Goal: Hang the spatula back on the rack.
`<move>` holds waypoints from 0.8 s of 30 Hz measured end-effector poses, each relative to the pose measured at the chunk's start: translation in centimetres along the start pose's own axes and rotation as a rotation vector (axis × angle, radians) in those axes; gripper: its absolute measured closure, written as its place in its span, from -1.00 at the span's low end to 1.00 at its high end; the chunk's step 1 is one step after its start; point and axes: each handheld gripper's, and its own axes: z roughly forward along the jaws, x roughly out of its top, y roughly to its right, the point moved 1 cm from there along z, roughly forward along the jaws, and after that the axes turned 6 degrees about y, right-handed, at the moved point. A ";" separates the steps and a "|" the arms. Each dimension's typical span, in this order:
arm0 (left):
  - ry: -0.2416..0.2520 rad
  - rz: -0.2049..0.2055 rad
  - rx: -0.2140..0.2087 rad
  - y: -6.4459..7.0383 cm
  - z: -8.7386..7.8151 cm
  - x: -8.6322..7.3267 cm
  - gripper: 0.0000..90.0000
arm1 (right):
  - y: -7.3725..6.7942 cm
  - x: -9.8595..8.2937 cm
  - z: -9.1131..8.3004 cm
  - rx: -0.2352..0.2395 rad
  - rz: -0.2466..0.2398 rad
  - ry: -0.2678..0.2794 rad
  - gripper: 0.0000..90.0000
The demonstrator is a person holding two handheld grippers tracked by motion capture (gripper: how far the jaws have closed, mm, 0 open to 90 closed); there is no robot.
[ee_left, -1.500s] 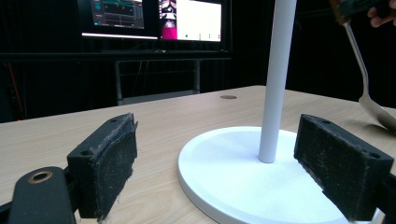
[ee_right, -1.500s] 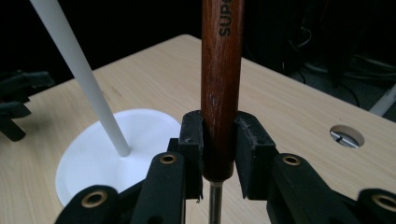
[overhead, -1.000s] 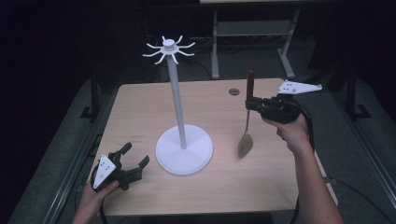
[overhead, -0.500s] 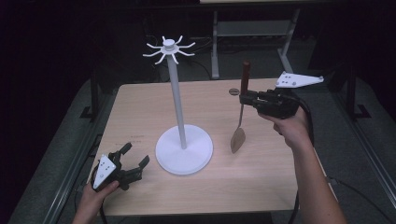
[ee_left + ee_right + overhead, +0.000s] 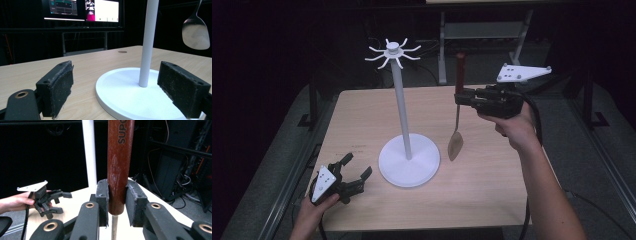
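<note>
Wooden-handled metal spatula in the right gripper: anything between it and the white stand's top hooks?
Nothing visible. The wooden-handled metal spatula hangs upright in the right gripper, off the table, right of the white stand's pole; open air separates it from the hooks.

The white metal stand's pole [image 5: 149, 42] runs off the top edge; the red-brown wooden handle's lettering [image 5: 122, 133] is cut short.
</note>
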 end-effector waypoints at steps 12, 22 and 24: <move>-0.003 0.002 0.000 0.0 0.0 0.0 -0.72 | -1.3 1.7 2.7 0.058 -0.024 -0.006 0.63; -0.001 0.002 -0.003 0.0 0.0 0.0 -0.72 | -2.1 2.3 4.5 0.090 -0.041 -0.016 0.63; -0.001 0.002 -0.003 0.0 0.0 0.0 -0.72 | -2.2 2.4 4.8 0.092 -0.042 -0.019 0.63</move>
